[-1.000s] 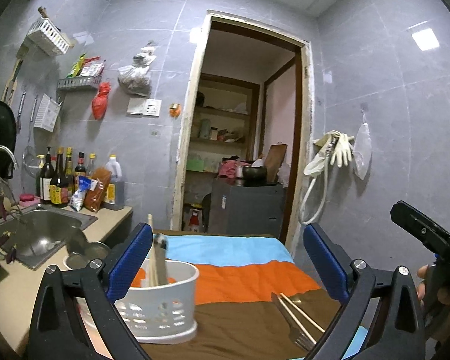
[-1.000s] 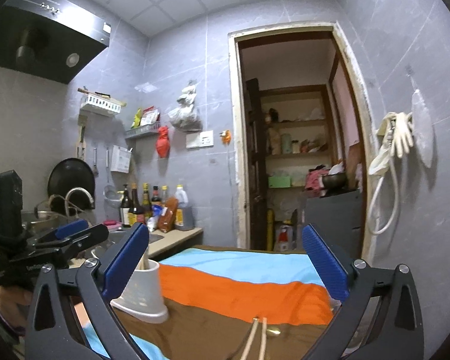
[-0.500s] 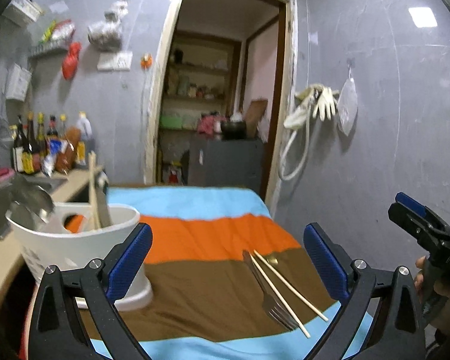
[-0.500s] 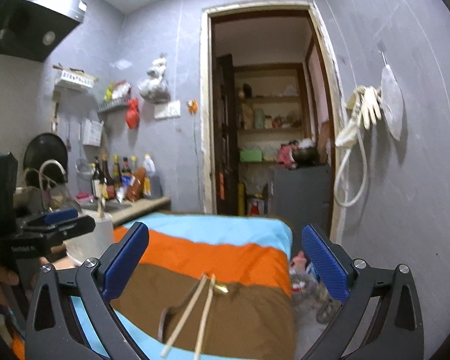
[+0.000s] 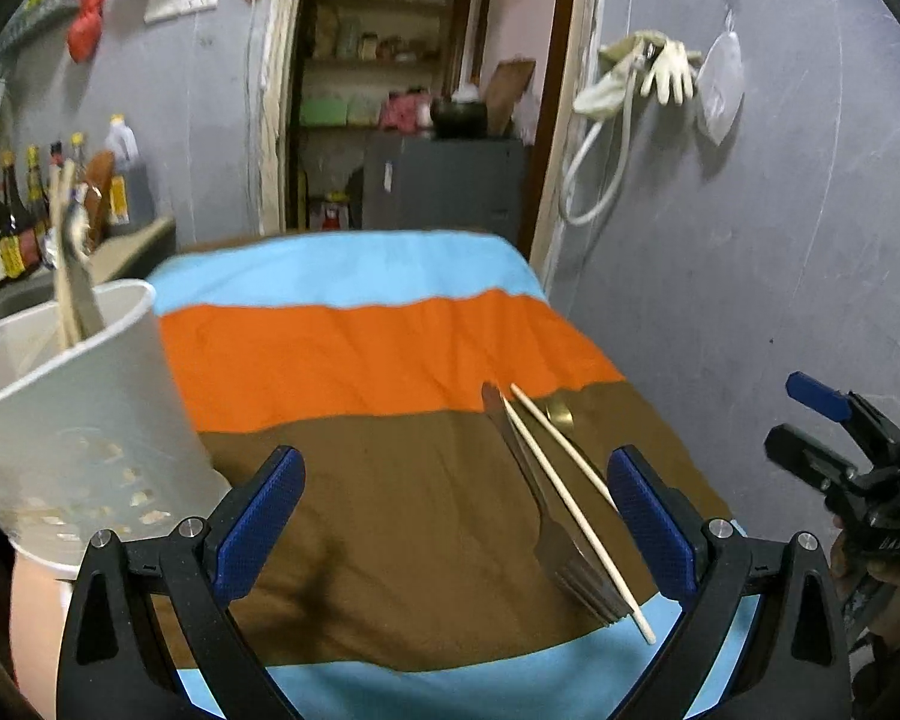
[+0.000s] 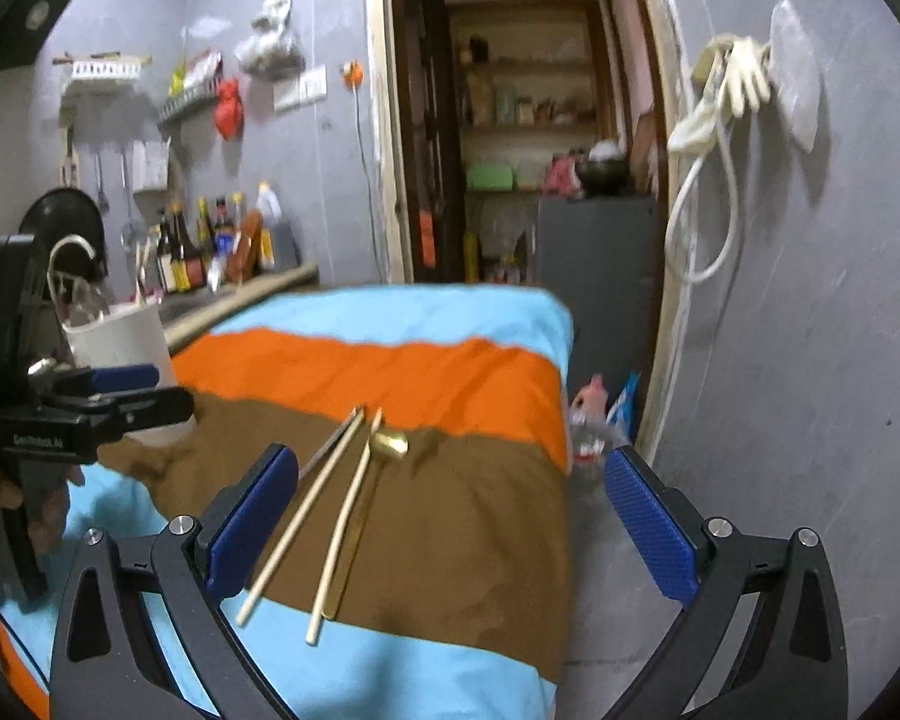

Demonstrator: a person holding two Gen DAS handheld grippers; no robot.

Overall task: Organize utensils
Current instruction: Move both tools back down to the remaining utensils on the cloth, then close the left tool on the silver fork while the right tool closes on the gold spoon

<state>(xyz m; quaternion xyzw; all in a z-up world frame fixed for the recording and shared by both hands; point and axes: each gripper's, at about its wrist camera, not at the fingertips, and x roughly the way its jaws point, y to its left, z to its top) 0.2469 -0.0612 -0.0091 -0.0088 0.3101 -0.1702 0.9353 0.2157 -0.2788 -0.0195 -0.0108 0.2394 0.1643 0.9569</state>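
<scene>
Striped cloth (image 5: 390, 354) in blue, orange and brown covers the table and fills most of what we see. At its left edge stands a white plastic holder (image 5: 78, 396) with a pair of chopsticks and a metal utensil upright inside. On the brown band towards the right lie a silver fork (image 5: 561, 546), two pale chopsticks (image 6: 330, 516) and a gold spoon (image 6: 388, 444), close together and partly overlapping. We hold our left gripper (image 5: 450, 516) above the brown band with its jaws wide apart and nothing between them. Our right gripper (image 6: 444, 516) hovers over the chopsticks and spoon, its jaws likewise spread wide and touching nothing.
</scene>
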